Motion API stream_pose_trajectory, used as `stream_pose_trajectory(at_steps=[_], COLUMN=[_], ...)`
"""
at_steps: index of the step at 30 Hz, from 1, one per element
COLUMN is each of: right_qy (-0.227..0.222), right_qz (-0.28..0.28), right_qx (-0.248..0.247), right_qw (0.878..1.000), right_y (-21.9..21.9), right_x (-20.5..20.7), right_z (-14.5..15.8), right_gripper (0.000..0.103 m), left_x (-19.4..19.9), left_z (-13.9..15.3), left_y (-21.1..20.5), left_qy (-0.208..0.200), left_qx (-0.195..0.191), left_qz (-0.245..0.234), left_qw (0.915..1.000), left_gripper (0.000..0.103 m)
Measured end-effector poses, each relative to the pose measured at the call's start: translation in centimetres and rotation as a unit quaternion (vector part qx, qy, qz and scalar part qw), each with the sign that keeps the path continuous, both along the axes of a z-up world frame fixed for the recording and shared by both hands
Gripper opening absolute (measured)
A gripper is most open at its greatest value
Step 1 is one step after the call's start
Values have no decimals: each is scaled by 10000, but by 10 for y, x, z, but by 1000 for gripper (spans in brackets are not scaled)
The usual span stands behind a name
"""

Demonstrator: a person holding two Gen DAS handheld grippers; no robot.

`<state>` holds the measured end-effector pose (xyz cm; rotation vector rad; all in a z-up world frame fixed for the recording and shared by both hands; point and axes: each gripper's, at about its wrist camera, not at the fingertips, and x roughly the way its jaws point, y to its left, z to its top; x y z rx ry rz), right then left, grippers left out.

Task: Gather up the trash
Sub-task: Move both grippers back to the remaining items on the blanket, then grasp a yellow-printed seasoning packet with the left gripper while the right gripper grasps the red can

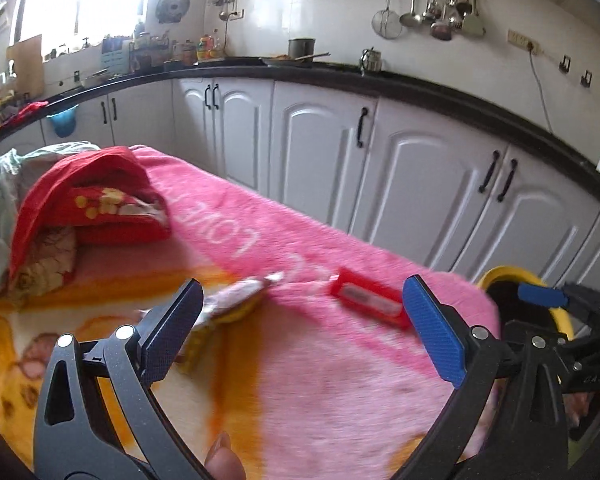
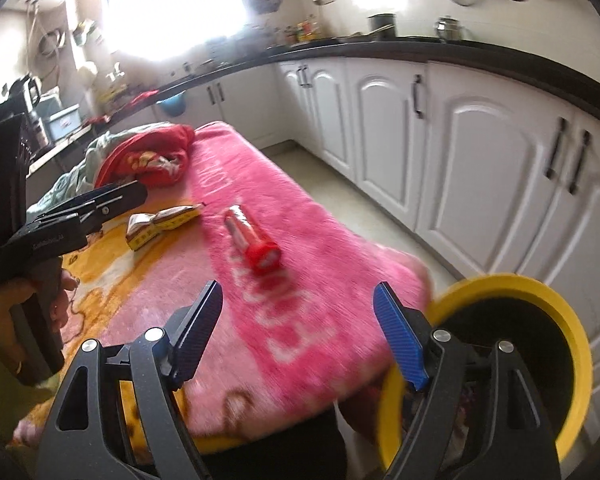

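Both claws, left claw (image 1: 300, 320) and right claw (image 2: 298, 332), gape empty; yellow bin (image 2: 560, 304) waits beside the surface for the red wrapper (image 2: 252, 236)

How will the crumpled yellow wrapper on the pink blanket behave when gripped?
The crumpled yellow wrapper looks thin and creased, so it is probably light and floppy, likely collapsing between pads. Lying flat on the fuzzy pink blanket, it seems unlikely to roll.

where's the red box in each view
Left wrist: red box right of centre on the pink blanket, beside the blue pad.
Right wrist: red box at centre, end-on.
Shared landmark: yellow wrapper lies to its left in both.
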<state>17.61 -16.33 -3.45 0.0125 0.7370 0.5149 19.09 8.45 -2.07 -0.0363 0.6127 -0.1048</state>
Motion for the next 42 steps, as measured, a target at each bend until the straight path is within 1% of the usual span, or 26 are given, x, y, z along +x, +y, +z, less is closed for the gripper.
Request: stream_pose_trajectory(at_steps=[2, 5, 8, 13, 15, 20, 22, 23, 25, 26, 27, 28, 30, 32, 33, 37, 38, 42], right_qy=[66, 105, 184, 331, 419, 527, 475, 434, 392, 367, 363, 383, 452, 445, 430, 494, 506, 614], right_qz=[170, 378, 551, 684, 741, 742, 790, 789, 802, 795, 800, 802, 786, 783, 790, 794, 802, 764], right_qx=[-88, -241, -408, -764, -950, -1113, -1134, -1167, -1147, -1139, -1123, -1061, -948, -886, -861, -678, -646, -440], right_qw=[9998, 9989, 9975, 9942, 9918, 9896, 9893, 9891, 9894, 9896, 9898, 9904, 9914, 9920, 9922, 9933, 9934, 9942], right_y=[19, 43, 66, 90, 100, 115, 118, 119, 118, 116, 114, 110, 104, 99, 97, 84, 81, 64], right_x=[13, 28, 45, 71, 82, 98, 98, 97, 95, 94, 93, 91, 86, 78, 72, 50, 45, 26], right_z=[-4, -10, -18, -36, -45, -60, -62, -62, -62, -62, -61, -61, -61, -61, -61, -60, -60, -59], right_gripper=[75, 75, 75, 75, 75, 75, 65, 64, 52, 48, 41, 34, 33, 33, 33, 32, 32, 32], left_x=[7, 17, 27, 51, 60, 76, 80, 82, 84, 83, 83, 81, 79, 76, 74, 70, 68, 58], left_z=[-2, -8, -15, -33, -41, -55, -60, -63, -68, -70, -72, -73, -76, -77, -77, -78, -78, -77], left_y=[15, 36, 49, 62, 64, 64, 63, 63, 63, 62, 61, 59, 56, 53, 50, 44, 42, 34], left_qy=[111, 319, 453, 860, 997, 1202, 1292, 1329, 1376, 1375, 1375, 1369, 1383, 1391, 1381, 1396, 1389, 1358], left_qx=[-21, -158, -31, 155, 288, 463, 463, 477, 460, 469, 534, 595, 690, 741, 790, 849, 857, 761], left_qz=[10, 32, 9, -176, -245, -463, -502, -485, -482, -475, -466, -451, -444, -484, -497, -472, -453, -372], left_qw=[9999, 9994, 9990, 9960, 9943, 9906, 9893, 9888, 9882, 9882, 9880, 9878, 9870, 9863, 9860, 9854, 9855, 9871], left_gripper=[92, 92, 92, 92, 92, 92, 92, 92, 92, 89, 83, 80, 66, 58, 52, 51, 50, 46])
